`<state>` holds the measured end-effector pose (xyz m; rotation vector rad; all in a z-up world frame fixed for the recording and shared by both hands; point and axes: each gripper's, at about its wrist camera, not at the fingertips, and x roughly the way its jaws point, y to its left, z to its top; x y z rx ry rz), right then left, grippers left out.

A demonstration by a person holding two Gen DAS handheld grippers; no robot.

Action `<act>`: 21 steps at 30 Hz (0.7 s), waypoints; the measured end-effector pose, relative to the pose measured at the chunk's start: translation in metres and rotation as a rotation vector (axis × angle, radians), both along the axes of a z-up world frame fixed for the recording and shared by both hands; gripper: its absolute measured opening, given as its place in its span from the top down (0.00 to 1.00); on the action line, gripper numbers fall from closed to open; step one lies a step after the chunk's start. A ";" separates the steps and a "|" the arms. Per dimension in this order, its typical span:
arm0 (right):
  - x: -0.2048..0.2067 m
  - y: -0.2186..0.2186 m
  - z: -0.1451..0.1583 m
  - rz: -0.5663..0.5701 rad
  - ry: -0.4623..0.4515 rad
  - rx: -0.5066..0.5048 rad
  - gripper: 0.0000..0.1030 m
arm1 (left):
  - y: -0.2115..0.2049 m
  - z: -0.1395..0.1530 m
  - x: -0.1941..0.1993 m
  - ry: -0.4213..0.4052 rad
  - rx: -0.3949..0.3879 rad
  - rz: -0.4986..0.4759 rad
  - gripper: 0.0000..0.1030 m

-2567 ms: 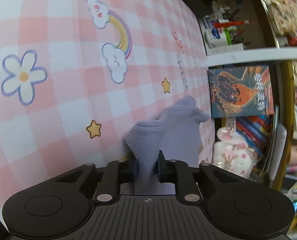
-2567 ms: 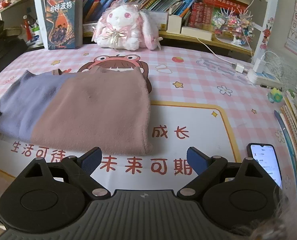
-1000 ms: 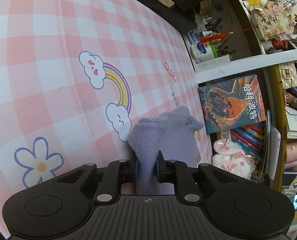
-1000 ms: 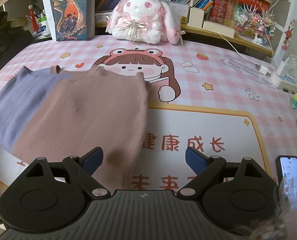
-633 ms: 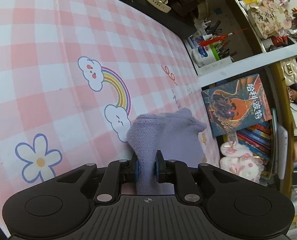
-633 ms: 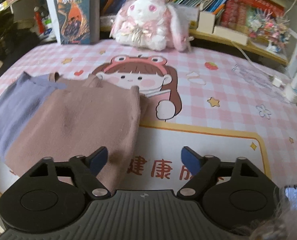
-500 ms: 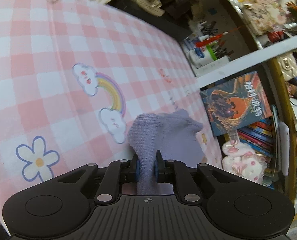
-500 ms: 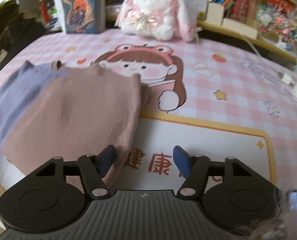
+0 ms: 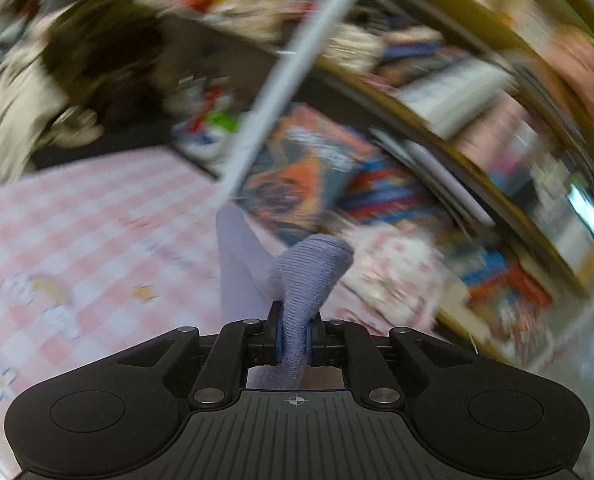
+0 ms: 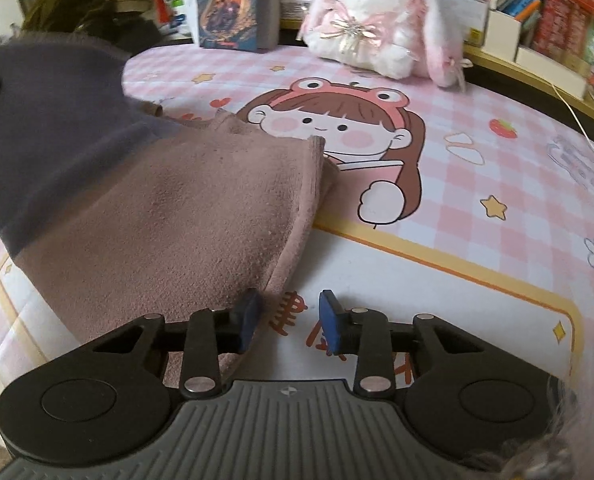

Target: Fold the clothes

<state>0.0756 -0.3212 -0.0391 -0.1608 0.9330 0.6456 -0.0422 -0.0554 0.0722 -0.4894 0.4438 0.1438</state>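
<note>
Two hand-held grippers: left (image 9: 295, 334) pinching sweater (image 10: 169, 216) (lifted), right (image 10: 289, 322) agape.

1. The left gripper (image 9: 295, 338) has a wide black plastic body with a ribbed grey centre panel and a small white crosshair mark near its front edge.
2. A round, shallow disc is moulded into each outer side of that body.
3. Two black linkage arms run forward on each side, pinned with silver screws.
4. Its fingers (image 9: 275, 330) are black with blue pads.
5. The right gripper (image 10: 285, 318) has the same build: black shell, ribbed grey panel, crosshair mark, round side discs, silver screws.
6. Its fingers (image 10: 329, 322) carry flat blue pads on black mounts along a black crossbar.
</note>
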 end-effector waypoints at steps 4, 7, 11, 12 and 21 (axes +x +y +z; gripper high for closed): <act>0.005 -0.008 0.000 0.017 0.021 0.031 0.69 | -0.085 -0.005 0.008 0.090 0.204 -0.221 0.89; 0.008 -0.014 0.000 0.030 0.036 0.054 0.70 | -0.139 -0.044 0.022 0.267 0.332 -0.428 0.82; 0.013 -0.024 0.000 0.039 0.058 0.086 0.69 | -0.155 -0.069 0.027 0.346 0.337 -0.453 0.73; 0.014 -0.030 0.001 0.033 0.065 0.100 0.65 | -0.154 -0.070 0.026 0.341 0.321 -0.449 0.70; 0.031 -0.081 0.024 -0.080 0.247 0.374 0.43 | -0.138 -0.030 -0.007 0.163 0.150 -0.495 0.49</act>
